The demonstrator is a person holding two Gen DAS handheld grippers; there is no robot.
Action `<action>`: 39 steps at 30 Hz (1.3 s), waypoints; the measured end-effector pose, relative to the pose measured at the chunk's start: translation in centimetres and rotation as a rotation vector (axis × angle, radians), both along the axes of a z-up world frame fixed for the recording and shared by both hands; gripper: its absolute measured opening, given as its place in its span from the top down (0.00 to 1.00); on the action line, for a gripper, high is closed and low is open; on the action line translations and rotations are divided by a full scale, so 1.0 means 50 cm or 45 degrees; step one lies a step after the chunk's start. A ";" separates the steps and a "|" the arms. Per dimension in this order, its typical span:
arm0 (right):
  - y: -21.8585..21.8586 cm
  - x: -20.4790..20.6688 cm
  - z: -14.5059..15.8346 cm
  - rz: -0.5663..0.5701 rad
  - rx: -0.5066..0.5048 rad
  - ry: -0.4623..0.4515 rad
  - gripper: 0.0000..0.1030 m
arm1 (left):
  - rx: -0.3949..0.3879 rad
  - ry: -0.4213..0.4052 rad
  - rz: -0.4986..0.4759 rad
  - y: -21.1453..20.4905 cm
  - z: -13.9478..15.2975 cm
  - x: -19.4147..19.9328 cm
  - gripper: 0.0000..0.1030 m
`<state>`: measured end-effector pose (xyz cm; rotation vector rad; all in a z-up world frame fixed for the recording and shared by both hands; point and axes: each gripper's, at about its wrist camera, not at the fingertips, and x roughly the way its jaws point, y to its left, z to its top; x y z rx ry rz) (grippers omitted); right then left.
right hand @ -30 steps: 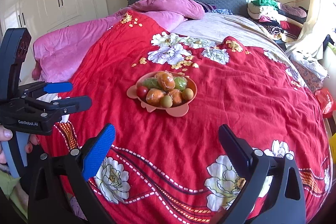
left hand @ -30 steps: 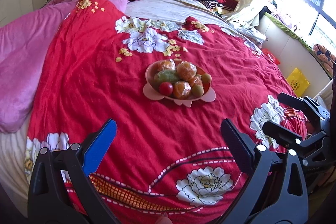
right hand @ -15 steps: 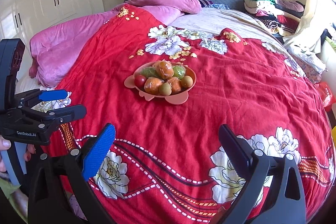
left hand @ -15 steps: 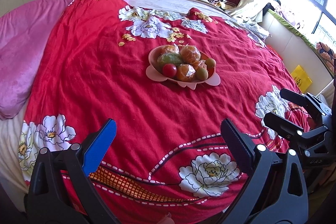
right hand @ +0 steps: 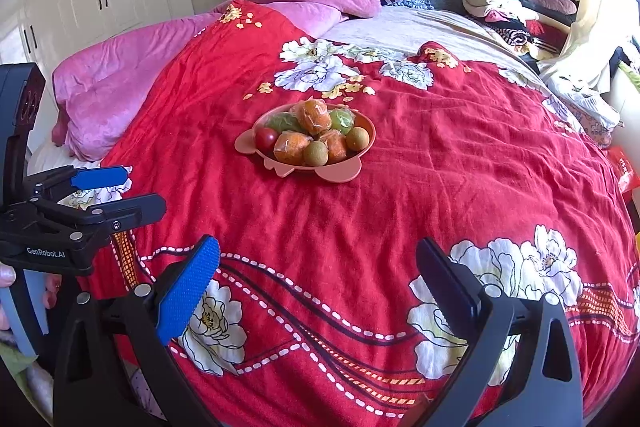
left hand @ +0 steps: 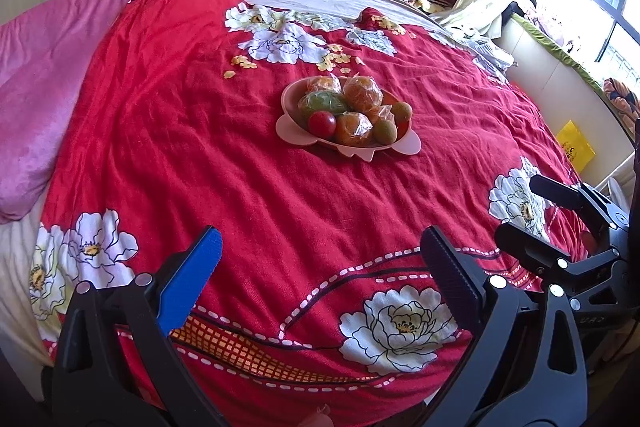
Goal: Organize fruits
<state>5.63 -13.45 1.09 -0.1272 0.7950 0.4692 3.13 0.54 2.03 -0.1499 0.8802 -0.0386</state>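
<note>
Nearing the plate of fruit, both the left gripper and right gripper hover before it, jaws apart and empty.

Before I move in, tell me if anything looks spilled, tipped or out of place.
Nothing spilled. The pink plate sits level on the red bedspread, though its fruit is heaped, some pieces in plastic wrap, with one wrapped orange perched on top.

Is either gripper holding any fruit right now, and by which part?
Nothing held. Left gripper and right gripper are open and empty; all fruit sits in the pink plate.
</note>
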 end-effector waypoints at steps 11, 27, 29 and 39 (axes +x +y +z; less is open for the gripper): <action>-0.003 0.001 0.000 -0.002 0.000 0.003 0.05 | 0.007 0.020 -0.004 -0.004 -0.004 0.000 0.09; -0.005 0.001 0.000 -0.009 -0.006 0.002 0.05 | 0.010 0.026 0.004 -0.001 -0.003 0.001 0.09; -0.005 0.002 0.000 -0.010 -0.007 0.001 0.05 | 0.012 0.027 0.006 -0.001 -0.003 0.001 0.09; -0.009 0.004 0.003 -0.015 -0.008 0.000 0.05 | 0.015 0.030 0.008 0.000 -0.003 0.002 0.09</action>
